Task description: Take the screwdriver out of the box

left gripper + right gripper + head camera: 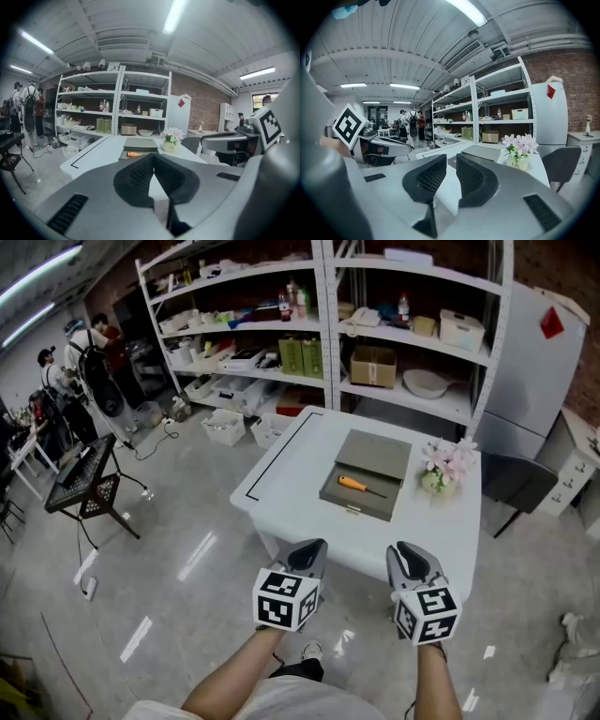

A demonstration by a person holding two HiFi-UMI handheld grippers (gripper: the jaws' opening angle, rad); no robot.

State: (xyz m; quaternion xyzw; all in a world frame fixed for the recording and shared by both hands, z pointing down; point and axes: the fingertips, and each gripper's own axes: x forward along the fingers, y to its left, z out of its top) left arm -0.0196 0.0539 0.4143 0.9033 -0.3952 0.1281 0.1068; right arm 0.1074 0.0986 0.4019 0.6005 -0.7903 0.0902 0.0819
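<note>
A screwdriver (352,485) with an orange handle lies in an open grey-green box (356,510) on the white table (298,463); the box lid (377,453) is folded back behind it. Both grippers hang side by side short of the table's near edge, apart from the box. My left gripper (311,547) has its pads meeting at the tips (153,157), shut and empty. My right gripper (403,549) shows a narrow gap between its jaws (451,161), open with nothing in it. The orange handle (134,154) shows just beyond the left jaws.
A small pot of pink flowers (439,478) stands on the table right of the box. A dark chair (516,482) is at the table's right, white shelving (319,324) behind it, a black stand (89,486) on the floor at left. People stand far left.
</note>
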